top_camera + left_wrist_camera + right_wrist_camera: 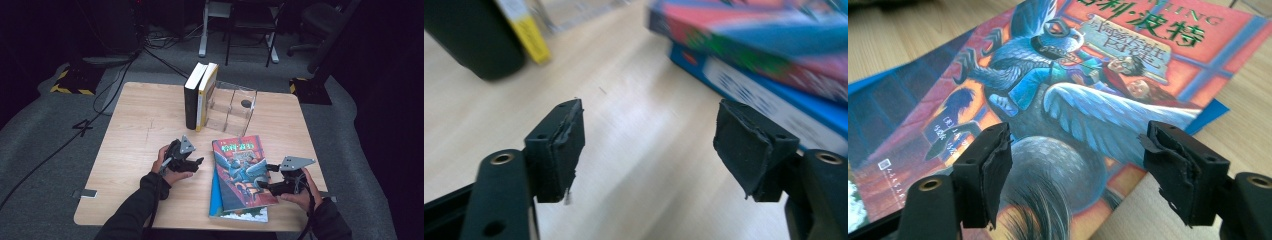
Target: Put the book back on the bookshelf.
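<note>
Red-and-blue illustrated paperback book (241, 170) lay flat on a thinner blue-covered book (235, 212) at about five o'clock on the pale wooden table (140, 125), the pair slightly skewed to each other. Up at twelve o'clock a black book (190, 97) and a yellow-edged book (206, 95) stood upright against a clear acrylic divider rack (232, 107).

Both tools were empty. The left gripper (192, 164) hovered just off the stack's nine o'clock side with its jaws apart; in the left gripper view only bare wood lay between its pads (566, 145). The right gripper (265, 176) stood over the top cover at its three o'clock edge, jaws likewise spread.

The likely trouble: a bite at that edge could catch cover and a few pages only, so the paperback would fan open, or drag the blue one sideways.
</note>
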`<move>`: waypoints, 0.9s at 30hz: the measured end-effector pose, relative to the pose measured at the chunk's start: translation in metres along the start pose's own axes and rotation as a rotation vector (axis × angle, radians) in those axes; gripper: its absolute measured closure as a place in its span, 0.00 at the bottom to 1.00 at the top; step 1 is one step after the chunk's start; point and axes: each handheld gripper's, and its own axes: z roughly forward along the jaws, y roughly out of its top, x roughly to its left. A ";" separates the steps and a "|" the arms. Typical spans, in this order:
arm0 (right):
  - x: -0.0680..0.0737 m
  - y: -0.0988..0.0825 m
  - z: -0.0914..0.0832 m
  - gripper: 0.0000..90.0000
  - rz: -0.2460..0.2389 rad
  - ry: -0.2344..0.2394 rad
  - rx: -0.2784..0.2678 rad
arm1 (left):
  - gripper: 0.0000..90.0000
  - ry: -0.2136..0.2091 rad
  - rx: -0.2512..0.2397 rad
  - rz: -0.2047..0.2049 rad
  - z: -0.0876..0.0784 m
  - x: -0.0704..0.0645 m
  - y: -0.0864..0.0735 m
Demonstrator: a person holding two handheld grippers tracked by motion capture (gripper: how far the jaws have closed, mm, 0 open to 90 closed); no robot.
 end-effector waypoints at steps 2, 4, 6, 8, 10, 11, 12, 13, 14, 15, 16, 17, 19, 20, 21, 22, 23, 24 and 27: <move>-0.002 0.000 -0.001 0.26 0.012 -0.008 0.010 | 0.30 -0.027 0.018 0.026 -0.005 -0.009 -0.008; -0.005 -0.002 0.002 0.22 0.019 -0.062 0.056 | 0.28 -0.043 0.020 0.034 -0.009 -0.014 -0.013; -0.007 -0.003 0.002 0.22 0.048 -0.050 0.056 | 0.28 -0.054 0.024 0.034 -0.010 -0.017 -0.016; -0.012 -0.004 0.003 0.21 0.074 -0.020 0.062 | 0.27 -0.076 0.035 0.032 -0.016 -0.024 -0.024; -0.013 -0.004 0.003 0.21 0.080 -0.013 0.064 | 0.27 -0.091 0.035 0.037 -0.018 -0.027 -0.028; -0.016 -0.005 0.004 0.19 0.097 0.004 0.067 | 0.27 -0.100 0.041 0.042 -0.020 -0.028 -0.030; -0.018 -0.006 0.005 0.19 0.109 0.017 0.067 | 0.27 -0.101 0.046 0.041 -0.020 -0.030 -0.033; -0.021 -0.007 0.006 0.19 0.125 0.041 0.066 | 0.26 -0.108 0.051 0.038 -0.020 -0.031 -0.035; -0.023 -0.008 0.008 0.18 0.138 0.067 0.063 | 0.26 -0.115 0.057 0.036 -0.019 -0.031 -0.037; -0.025 -0.008 0.010 0.18 0.141 0.086 0.056 | 0.26 -0.112 0.061 0.035 -0.018 -0.031 -0.039; -0.024 -0.008 0.011 0.20 0.134 0.093 0.053 | 0.26 -0.112 0.066 0.034 -0.016 -0.031 -0.039; -0.022 -0.006 0.012 0.18 0.124 0.096 0.056 | 0.26 -0.106 0.068 0.031 -0.015 -0.031 -0.039; -0.018 -0.003 0.012 0.17 0.094 0.071 0.068 | 0.25 -0.107 0.068 0.033 -0.014 -0.030 -0.039; -0.017 -0.002 0.011 0.17 0.081 0.061 0.070 | 0.25 -0.110 0.068 0.026 -0.013 -0.029 -0.038; -0.016 -0.001 0.011 0.18 0.069 0.054 0.069 | 0.25 -0.116 0.073 0.024 -0.013 -0.028 -0.038; -0.014 -0.001 0.010 0.18 0.059 0.045 0.067 | 0.24 -0.122 0.077 0.023 -0.012 -0.027 -0.038; -0.013 0.000 0.010 0.18 0.046 0.037 0.066 | 0.24 -0.124 0.077 0.021 -0.012 -0.027 -0.037; -0.012 0.000 0.009 0.18 0.035 0.029 0.070 | 0.24 -0.127 0.075 0.022 -0.012 -0.027 -0.037; -0.006 0.004 0.008 0.18 -0.014 -0.007 0.081 | 0.23 -0.127 0.075 0.025 -0.012 -0.027 -0.037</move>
